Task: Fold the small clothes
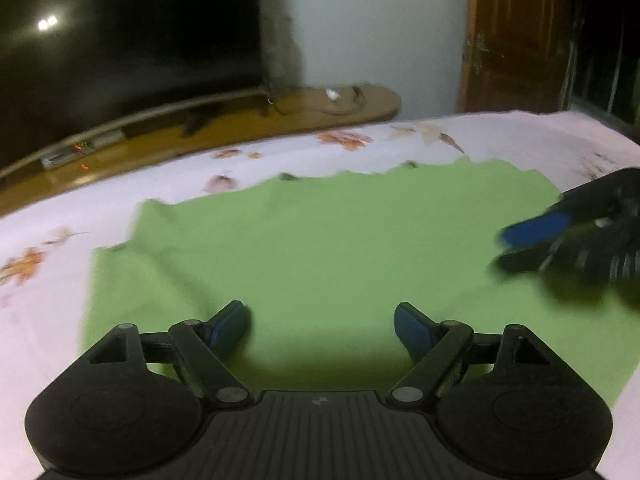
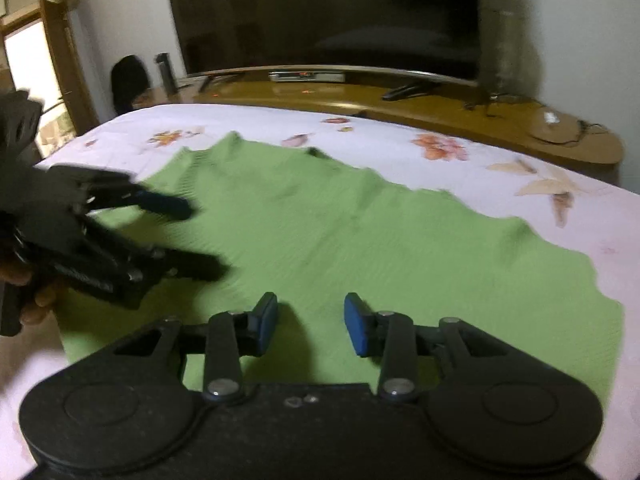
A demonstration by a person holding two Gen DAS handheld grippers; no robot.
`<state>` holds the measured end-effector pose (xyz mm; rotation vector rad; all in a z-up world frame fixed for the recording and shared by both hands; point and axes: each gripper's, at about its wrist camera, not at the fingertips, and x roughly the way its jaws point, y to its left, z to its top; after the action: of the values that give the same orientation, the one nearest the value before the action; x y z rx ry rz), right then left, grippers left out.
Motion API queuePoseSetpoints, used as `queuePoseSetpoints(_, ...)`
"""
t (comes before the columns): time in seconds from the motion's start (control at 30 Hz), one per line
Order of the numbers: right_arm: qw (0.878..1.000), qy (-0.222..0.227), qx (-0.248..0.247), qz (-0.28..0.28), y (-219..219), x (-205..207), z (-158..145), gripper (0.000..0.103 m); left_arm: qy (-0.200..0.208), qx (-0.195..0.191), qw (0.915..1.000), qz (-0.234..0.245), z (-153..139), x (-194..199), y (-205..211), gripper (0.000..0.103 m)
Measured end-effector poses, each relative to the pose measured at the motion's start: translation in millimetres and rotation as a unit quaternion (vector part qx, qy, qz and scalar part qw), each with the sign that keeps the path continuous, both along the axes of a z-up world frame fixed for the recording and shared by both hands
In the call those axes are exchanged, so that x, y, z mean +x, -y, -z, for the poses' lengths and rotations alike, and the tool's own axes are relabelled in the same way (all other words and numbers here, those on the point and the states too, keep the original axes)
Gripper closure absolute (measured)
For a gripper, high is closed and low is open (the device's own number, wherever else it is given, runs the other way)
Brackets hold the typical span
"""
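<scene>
Green garment (image 1: 320, 248) lies flat on the floral bedsheet (image 1: 520, 136), between folds.
Left gripper (image 1: 322, 326) gapes wide and right gripper (image 2: 311, 322) stands partly open, both empty above the near edge; next, each must pinch a hem corner.

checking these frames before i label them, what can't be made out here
- Green garment: near edge hidden behind the left gripper body in the left wrist view; what kind of garment it is can't be told.
- Right gripper: motion-blurred in the left wrist view and cut off by the right edge.
- Small items on the wooden TV shelf: too small and blurred to identify in either view.
</scene>
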<state>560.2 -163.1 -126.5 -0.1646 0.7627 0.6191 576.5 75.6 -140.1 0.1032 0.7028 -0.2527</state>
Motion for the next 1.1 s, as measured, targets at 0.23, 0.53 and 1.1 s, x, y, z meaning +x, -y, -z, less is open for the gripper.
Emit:
queuePoseSetpoints(0.23, 0.991, -0.009, -0.014, 0.131, 73.2, -17.2, -15.5, 0.066, -0.007, -0.085, 0.9932, -0.079, -23.6, -46.0, -86.5, 0.027)
queuePoseSetpoints(0.53, 0.999, -0.015, -0.009, 0.030, -38.8, -102.0, -15.1, 0.067, -0.021, -0.077, 0.9967, -0.012, -11.8, -76.1, -19.7, 0.027)
queuePoseSetpoints(1.1, 0.983, -0.028, -0.043, 0.179, 45.7, -126.5, -12.9, 0.065, -0.034, -0.015, 0.9989, -0.027, 1.4, -120.0, -47.3, 0.027)
